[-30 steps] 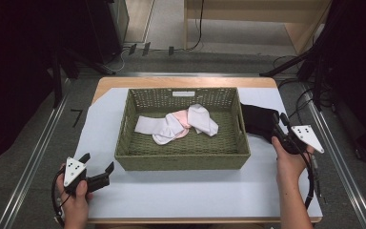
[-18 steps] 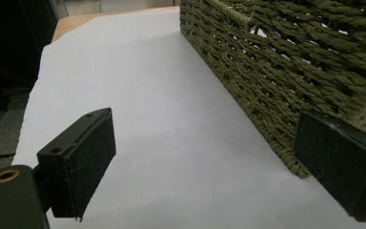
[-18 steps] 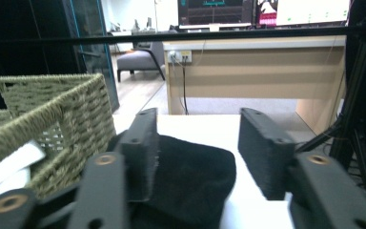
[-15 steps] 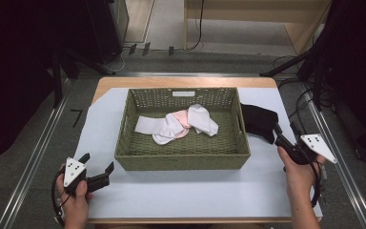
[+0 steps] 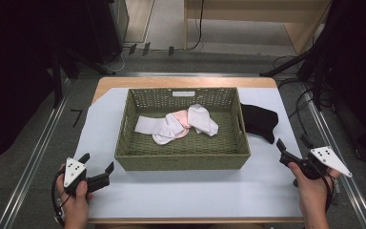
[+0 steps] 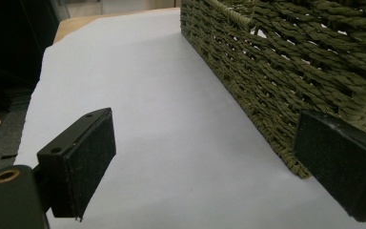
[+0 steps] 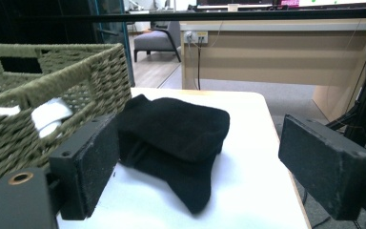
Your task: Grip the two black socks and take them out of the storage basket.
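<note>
A green woven basket [image 5: 181, 160] stands mid-table and holds white socks [image 5: 204, 118] and a pink sock [image 5: 180, 118]. To the right of the basket lies a folded black sock [image 5: 259, 121] [image 7: 176, 138] on the white sheet. My right gripper [image 5: 293, 150] [image 7: 198, 167] is open at the table's right edge, a short way in front of the black sock, with nothing between its jaws. At the front left corner my left gripper [image 5: 96, 163] [image 6: 209, 171] is open too, beside the basket's near left corner [image 6: 286, 95].
The white sheet [image 5: 190, 195] covers most of the wooden table. A wooden desk [image 7: 276, 52] stands beyond the far edge. Cables [image 5: 310, 102] and dark equipment sit off the table's right side, and metal rails [image 5: 33, 162] run along the floor.
My right gripper has drawn back from the black sock toward the table's right front edge. The left gripper has stayed in place.
</note>
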